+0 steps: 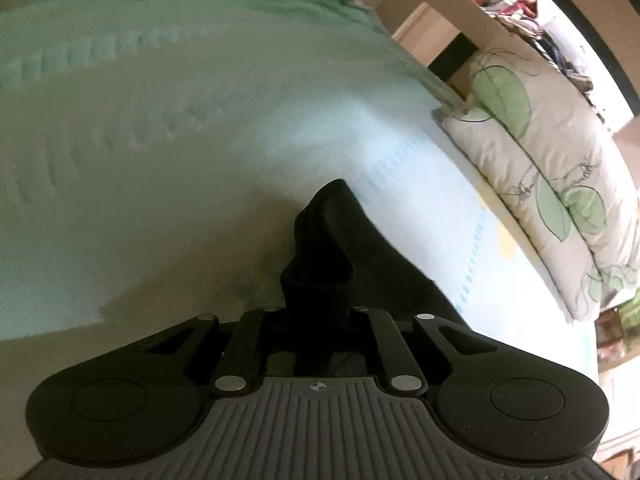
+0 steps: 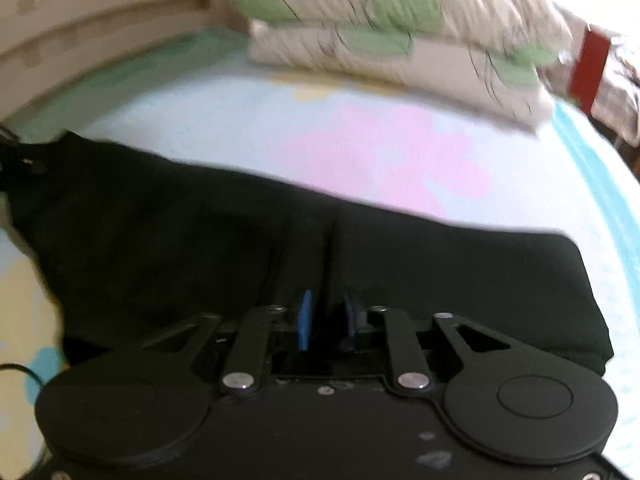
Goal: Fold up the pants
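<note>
Pants [image 2: 200,240] black, blurred; fingers [image 2: 306,320] half hidden.

A bed [image 2: 380,152] covered by a pale sheet printed with pastel pink, yellow and aqua shapes. Black pants [image 2: 200,240] lie spread across its near part. Two stacked white pillows [image 2: 400,36] with green leaf prints rest at the far side.

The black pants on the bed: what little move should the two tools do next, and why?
Probably lift both ends together and carry them over to fold. The left tool is shut on a bunched corner of the black pants, and the right tool looks closed on their near edge, while the rest lies flat on the bed sheet.
</note>
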A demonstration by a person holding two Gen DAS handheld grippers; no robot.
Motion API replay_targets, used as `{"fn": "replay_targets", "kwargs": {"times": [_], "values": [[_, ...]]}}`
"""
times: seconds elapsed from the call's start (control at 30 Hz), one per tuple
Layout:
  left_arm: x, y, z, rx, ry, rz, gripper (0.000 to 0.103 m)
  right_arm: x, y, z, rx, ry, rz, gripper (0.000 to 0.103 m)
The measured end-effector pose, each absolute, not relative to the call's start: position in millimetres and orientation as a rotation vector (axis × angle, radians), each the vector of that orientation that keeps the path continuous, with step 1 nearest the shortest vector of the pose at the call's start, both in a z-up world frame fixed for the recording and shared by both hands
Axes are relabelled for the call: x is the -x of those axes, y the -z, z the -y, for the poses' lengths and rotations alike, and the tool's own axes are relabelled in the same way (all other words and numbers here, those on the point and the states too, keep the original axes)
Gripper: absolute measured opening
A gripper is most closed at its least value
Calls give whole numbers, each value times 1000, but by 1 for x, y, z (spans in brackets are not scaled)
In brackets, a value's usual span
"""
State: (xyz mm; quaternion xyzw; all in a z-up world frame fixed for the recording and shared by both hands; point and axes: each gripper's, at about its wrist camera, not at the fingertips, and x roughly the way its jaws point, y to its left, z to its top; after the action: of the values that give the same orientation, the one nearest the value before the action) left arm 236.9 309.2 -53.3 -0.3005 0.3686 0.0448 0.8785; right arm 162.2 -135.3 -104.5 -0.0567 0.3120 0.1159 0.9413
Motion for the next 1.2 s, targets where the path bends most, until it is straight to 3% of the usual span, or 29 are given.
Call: {"fn": "replay_targets", "kwargs": {"times": [0.2,0.3,0.37,0.6,0.93,1.2], "values": [[-233,27,-293,536,-87,-726,11,-120,102,99,96,-422,-562,2],[-231,14,-284,498,-83,-703,10,-111,128,77,153,-469,-650,2],[-229,4,-277,477,-76,-682,10,-99,143,70,192,-445,-606,2],[-213,-42,-239,403,-28,-596,10,-109,139,80,135,-474,-641,2],[-204,-114,-117,254,141,-519,10,-112,143,94,74,-535,-684,2],[-217,-99,12,125,326,-596,10,-96,119,153,-74,-502,-716,2]]}}
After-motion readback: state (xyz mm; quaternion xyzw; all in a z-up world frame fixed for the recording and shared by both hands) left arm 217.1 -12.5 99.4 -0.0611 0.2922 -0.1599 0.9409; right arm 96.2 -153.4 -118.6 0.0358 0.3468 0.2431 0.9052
